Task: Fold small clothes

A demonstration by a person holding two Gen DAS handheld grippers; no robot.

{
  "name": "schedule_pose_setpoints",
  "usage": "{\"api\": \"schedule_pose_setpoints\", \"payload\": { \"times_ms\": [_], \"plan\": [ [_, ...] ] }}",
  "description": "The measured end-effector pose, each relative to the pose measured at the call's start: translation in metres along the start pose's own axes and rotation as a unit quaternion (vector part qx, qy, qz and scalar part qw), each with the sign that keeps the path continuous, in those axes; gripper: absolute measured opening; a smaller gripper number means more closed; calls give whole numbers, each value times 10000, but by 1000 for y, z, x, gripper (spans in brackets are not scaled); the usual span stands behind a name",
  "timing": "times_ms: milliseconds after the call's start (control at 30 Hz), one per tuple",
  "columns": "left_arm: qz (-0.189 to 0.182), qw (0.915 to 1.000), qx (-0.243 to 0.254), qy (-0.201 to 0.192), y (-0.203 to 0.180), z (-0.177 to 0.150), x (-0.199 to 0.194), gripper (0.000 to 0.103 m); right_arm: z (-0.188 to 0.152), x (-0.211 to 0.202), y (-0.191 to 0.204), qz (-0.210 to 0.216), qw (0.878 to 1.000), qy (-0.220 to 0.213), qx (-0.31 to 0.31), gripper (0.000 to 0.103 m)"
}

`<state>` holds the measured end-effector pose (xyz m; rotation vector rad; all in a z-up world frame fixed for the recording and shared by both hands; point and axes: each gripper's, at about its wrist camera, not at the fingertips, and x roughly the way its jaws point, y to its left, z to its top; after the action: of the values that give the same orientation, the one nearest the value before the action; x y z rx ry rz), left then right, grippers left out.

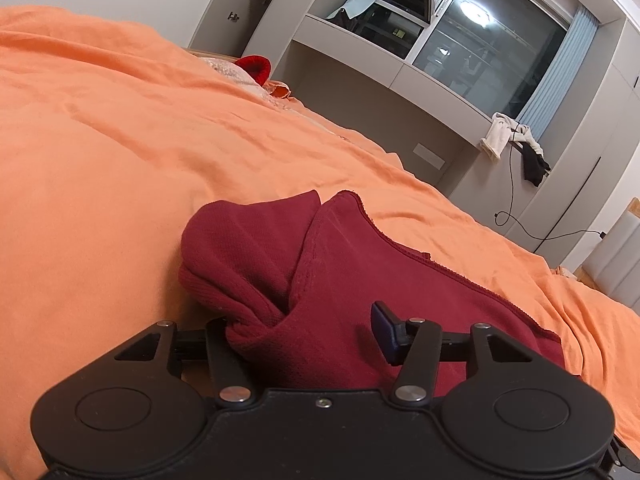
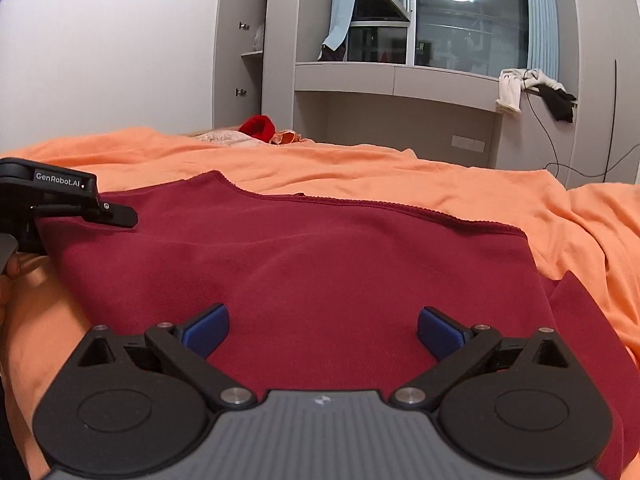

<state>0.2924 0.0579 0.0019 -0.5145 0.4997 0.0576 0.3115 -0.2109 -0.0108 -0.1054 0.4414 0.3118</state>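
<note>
A dark red knit garment (image 2: 320,264) lies spread on the orange bedsheet (image 2: 360,168). My right gripper (image 2: 322,330) is open, its blue pads wide apart just above the garment's near edge. My left gripper (image 1: 308,328) is open over the garment's left side (image 1: 360,264); a bunched sleeve fold (image 1: 240,248) lies across its left finger and hides that pad. Its right blue pad (image 1: 384,330) is visible. In the right wrist view the left gripper body (image 2: 60,200) sits at the garment's left edge.
A bright red item (image 2: 259,125) and a patterned pillow (image 2: 220,136) lie at the bed's far end. Grey cabinets, a window with blue curtains and clothes (image 2: 532,88) draped on a ledge stand beyond the bed. A cable (image 2: 552,144) hangs down.
</note>
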Motion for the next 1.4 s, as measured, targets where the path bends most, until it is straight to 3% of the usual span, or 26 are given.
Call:
{"api": "schedule_pose_setpoints", "payload": {
  "times_ms": [233,400,467,667,733,867,1067,1233,1333,1400],
  "plan": [
    [119,9999,80,-78,1,-1,0,40,-9,-3,-4,-29,9998,-175,41,103],
    [28,9998,127,-168,-4,0,-2,19,-13,-6,-3,-60,9996,-274,42,103],
    [-68,9996,175,-206,-9,4,-3,15,-13,-6,-4,-55,9996,-271,52,103],
    [-445,9936,899,-513,-49,19,-15,12,-1,-18,-15,202,9997,-105,24,103],
    [-542,9899,1193,-535,-68,23,-17,12,7,-34,-26,73,9994,-328,78,103],
    [-738,9794,1800,-535,-113,27,-20,12,25,-65,-64,-398,9945,-822,513,103],
    [-1159,9571,2607,-515,-188,10,-25,12,36,-85,-140,-774,9794,-970,1596,103],
    [-1542,9344,3195,-311,-238,-33,-27,12,30,-94,-187,-1309,9657,-1004,2005,103],
    [-1681,9178,3596,-52,-257,-68,-25,12,23,-91,-207,-1311,9612,-875,2264,103],
    [-1692,9021,3970,50,-262,-92,-25,13,19,-86,-214,-1225,9588,-759,2448,103]
  ]
}}
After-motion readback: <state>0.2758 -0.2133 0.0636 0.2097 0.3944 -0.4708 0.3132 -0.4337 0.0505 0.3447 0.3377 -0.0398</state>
